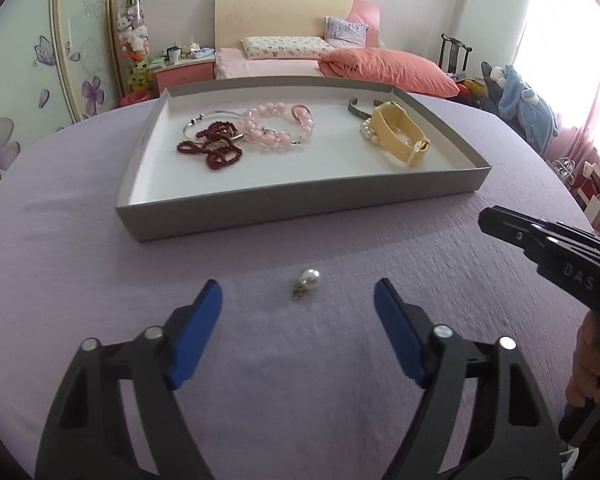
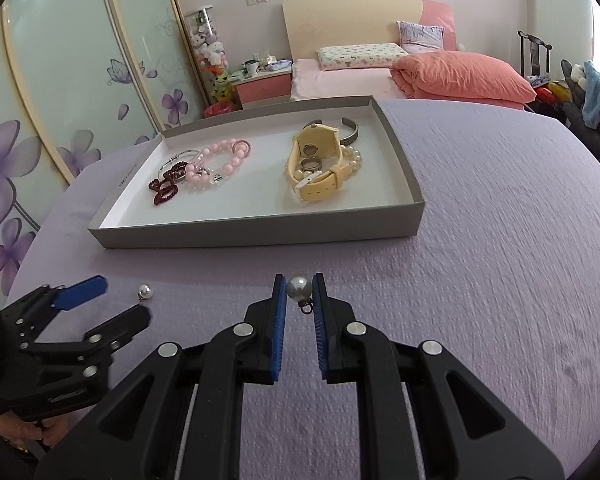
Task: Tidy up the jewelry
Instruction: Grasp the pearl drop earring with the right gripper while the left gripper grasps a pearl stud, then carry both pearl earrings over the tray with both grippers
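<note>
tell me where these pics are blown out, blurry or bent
Left wrist view: the window is blown out white, and the tray edges bow from fisheye. Right wrist view: lighting is even, the purple cloth smears toward the right rim, and the held pearl earring stays sharp.

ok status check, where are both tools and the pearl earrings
Right tool shut on one pearl earring, lifted short of the tray. Left tool open, straddling the second earring on the purple cloth. Path to tray clear.
</note>
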### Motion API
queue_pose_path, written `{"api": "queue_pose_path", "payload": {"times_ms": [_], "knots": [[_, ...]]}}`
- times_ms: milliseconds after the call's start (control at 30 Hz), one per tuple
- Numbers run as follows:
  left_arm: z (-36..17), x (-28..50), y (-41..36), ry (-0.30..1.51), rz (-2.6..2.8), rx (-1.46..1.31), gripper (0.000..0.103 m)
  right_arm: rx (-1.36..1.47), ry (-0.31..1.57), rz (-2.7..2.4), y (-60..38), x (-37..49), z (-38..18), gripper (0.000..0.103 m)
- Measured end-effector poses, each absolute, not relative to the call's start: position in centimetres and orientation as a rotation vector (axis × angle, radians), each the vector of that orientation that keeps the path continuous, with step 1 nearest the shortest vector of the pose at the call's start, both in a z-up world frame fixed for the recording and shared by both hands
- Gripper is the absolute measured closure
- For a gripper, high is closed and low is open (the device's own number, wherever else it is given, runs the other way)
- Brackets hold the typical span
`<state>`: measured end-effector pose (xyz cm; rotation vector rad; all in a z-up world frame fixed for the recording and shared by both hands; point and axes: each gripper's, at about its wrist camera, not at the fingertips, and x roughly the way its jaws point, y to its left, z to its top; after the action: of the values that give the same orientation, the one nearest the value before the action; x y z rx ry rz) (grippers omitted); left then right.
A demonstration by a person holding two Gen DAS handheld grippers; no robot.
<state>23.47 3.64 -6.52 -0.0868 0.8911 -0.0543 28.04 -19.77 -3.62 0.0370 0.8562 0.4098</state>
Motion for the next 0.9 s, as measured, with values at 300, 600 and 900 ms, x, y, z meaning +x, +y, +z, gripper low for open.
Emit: {"api": "queue_pose_path", "payload": {"times_ms": [300,600,900], "knots": [[-7.0,24.6,2.5,0.898,-0.067,-0.063,0.059,0.047,0.866,0.422,-20.0,28.1,-4.2,0.089],[-6.9,25.0,1.9,0.893,-0.075,-0.050,0.073,0.048,0.867,0.430,-20.1,28.1,-4.4,0.089],[-6.9,25.1,1.8,0.895,-0.081,-0.053,0.090,0.048,0.866,0.431,-20.1,28.1,-4.4,0.089]]}}
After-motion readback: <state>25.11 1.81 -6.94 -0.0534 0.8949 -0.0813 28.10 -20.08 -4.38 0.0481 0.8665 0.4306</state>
